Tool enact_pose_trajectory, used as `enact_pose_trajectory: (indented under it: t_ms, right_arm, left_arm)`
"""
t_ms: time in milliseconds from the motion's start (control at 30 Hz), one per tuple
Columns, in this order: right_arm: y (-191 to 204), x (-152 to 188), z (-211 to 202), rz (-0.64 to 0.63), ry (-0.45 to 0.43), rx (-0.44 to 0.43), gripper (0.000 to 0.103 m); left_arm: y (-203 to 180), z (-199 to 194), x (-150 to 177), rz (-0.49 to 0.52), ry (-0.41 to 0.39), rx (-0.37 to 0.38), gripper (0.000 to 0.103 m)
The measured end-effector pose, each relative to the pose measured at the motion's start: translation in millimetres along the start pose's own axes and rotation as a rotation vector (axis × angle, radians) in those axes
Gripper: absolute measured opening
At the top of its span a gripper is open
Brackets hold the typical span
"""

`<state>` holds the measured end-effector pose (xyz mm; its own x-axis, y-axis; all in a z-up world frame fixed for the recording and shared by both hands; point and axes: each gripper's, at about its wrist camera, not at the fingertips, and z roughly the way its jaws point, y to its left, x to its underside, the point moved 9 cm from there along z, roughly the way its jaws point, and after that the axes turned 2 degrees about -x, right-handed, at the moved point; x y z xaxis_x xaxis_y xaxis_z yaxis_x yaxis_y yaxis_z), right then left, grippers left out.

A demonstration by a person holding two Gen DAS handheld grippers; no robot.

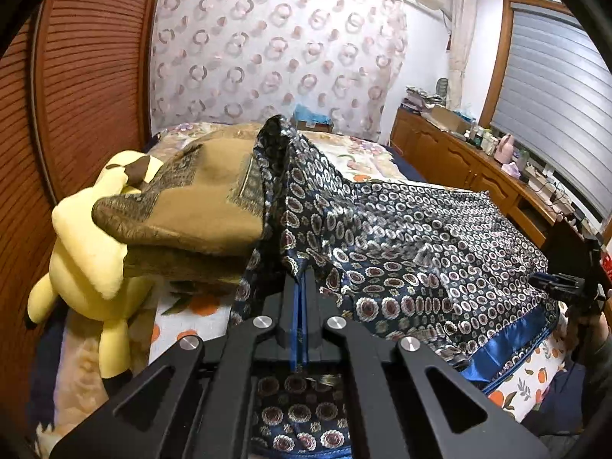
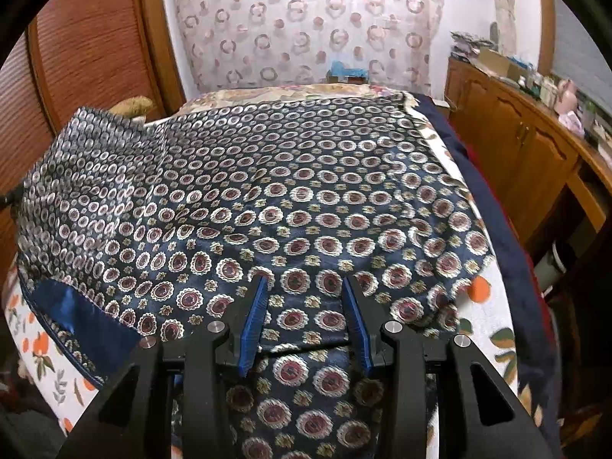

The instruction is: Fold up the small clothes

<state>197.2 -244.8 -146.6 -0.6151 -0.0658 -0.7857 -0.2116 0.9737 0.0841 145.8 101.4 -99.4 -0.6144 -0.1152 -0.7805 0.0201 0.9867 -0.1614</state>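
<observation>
A dark blue satin garment (image 2: 290, 191) with rings and medallions and a plain blue hem lies spread over the bed. My left gripper (image 1: 300, 287) is shut on its left edge and lifts it into a peak (image 1: 279, 130). The garment (image 1: 420, 252) drapes from there to the right. My right gripper (image 2: 304, 287) is open, its blue-padded fingers (image 2: 254, 313) resting on the cloth near the front edge with fabric between and under them. The right gripper also shows in the left wrist view (image 1: 566, 283) at the far right.
A folded tan patterned cloth (image 1: 199, 199) lies on a yellow plush toy (image 1: 88, 252) at the bed's left. The bed sheet (image 2: 489, 313) has an orange-fruit print. A wooden sideboard (image 1: 478, 168) with clutter runs along the right. A slatted wooden door (image 1: 84, 76) stands left.
</observation>
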Motion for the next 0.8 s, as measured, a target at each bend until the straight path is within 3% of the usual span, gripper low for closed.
enact_pose_trajectory:
  t_ms: [200,300,400,533,600,733,800]
  right_arm:
    - [-37,-2,-32,0.037,-0.062,0.064,0.042]
    - [-60,1,-35,0.072,-0.045,0.096,0.042]
    - [-72,2,-29,0.108,-0.024,0.065,0.042]
    - [-86,-4,-21,0.097,-0.014,0.129,0.042]
    - [-92,-9,-21,0.095,-0.018,0.182,0.042]
    - [-95,-12,-13,0.144,-0.009,0.126,0.042]
    - [-93,-13,-10,0.139,-0.007,0.103,0.033]
  left_arm:
    - [0,9,11,0.005,0.015,-0.017,0.002]
    - [-3,12,16,0.013,0.021,-0.021,0.002]
    - [-5,16,21,0.011,0.037,-0.015,0.002]
    - [-4,16,22,0.007,0.037,-0.017,0.002]
    - [-5,12,20,0.004,0.020,-0.012,0.002]
    - [-16,-18,3,-0.018,-0.068,0.036,0.002]
    - [-16,-31,-5,-0.022,-0.104,0.042,0.002]
